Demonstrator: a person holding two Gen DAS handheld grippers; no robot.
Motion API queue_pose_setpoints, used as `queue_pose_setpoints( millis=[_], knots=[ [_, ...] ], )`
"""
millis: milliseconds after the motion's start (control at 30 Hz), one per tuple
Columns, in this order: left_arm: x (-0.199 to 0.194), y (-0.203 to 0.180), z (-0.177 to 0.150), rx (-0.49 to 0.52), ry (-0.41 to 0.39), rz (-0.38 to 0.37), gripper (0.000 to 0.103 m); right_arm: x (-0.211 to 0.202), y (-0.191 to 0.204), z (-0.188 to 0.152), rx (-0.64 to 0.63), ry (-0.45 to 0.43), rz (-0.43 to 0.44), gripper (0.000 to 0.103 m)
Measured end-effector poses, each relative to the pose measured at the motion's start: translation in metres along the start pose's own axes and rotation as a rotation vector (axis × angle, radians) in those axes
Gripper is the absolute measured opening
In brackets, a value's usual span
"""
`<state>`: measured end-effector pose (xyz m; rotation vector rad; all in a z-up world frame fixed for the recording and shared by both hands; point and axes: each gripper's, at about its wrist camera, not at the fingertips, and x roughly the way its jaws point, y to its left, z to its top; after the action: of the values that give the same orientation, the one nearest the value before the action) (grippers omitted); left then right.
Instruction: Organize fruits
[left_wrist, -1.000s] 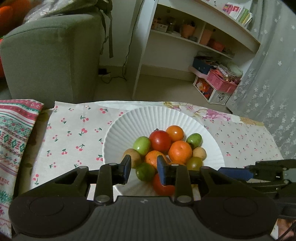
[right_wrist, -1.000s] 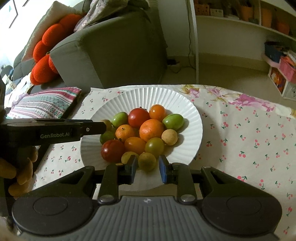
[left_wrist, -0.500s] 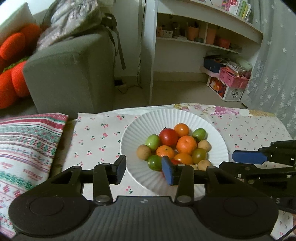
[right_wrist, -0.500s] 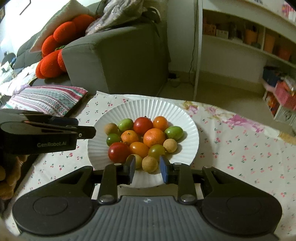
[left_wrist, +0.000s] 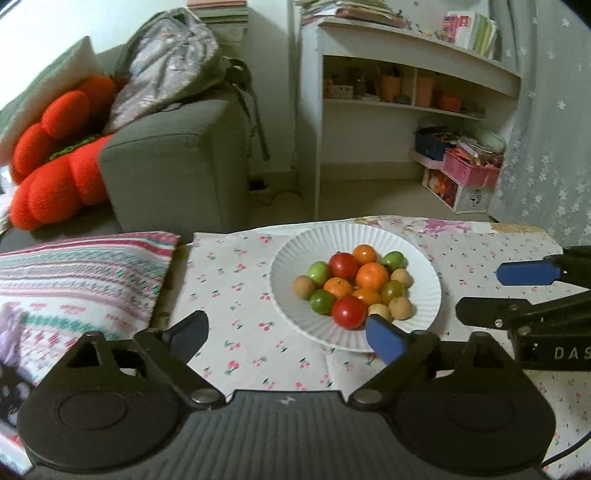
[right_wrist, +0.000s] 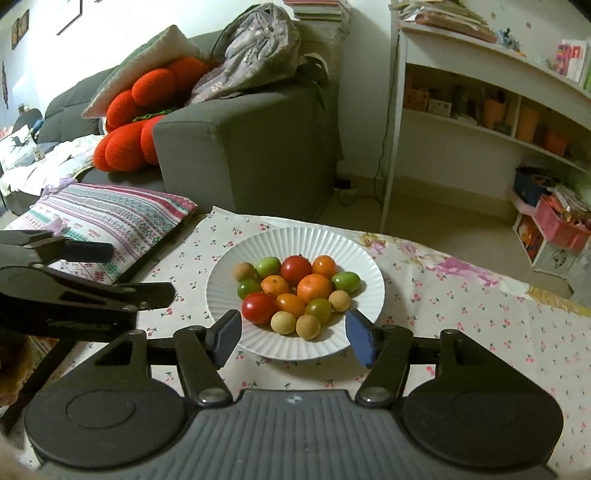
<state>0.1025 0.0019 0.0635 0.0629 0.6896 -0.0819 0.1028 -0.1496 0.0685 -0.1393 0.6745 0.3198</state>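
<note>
In the left wrist view, the right gripper (left_wrist: 517, 291) is cut off by the right edge, so only its fingers and part of its body are seen, with lettering that ends at the edge. In the right wrist view, the left gripper (right_wrist: 122, 273) is likewise cut by the left edge. The near rim of the white plate (right_wrist: 295, 236) is partly hidden behind a blue pad (right_wrist: 360, 341). The items on the far shelf unit (left_wrist: 406, 96) are too small and blurred to be told.
</note>
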Motion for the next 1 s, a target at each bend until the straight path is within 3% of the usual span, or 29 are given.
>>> queue_pose_setpoints(
  millis=[200,400,600,800,1000],
  knots=[
    [-0.024,0.015,-0.017,-0.125,0.023,0.017,0.096,-0.024,0.019,-0.006,-0.079,-0.055,-0.030,0.074],
    [-0.048,0.009,-0.034,-0.132,0.008,0.025,0.096,-0.049,0.028,-0.015,-0.043,-0.100,-0.046,0.096],
    [-0.065,0.006,-0.052,-0.118,-0.007,0.057,0.096,-0.065,0.042,-0.038,-0.053,-0.115,-0.076,0.102],
    [-0.082,-0.004,-0.068,-0.088,-0.029,0.067,0.096,-0.075,0.036,-0.050,0.012,-0.107,-0.101,0.102],
    [-0.095,-0.012,-0.074,-0.056,-0.104,0.101,0.096,-0.082,0.037,-0.056,0.072,-0.134,-0.090,0.102]
  ],
)
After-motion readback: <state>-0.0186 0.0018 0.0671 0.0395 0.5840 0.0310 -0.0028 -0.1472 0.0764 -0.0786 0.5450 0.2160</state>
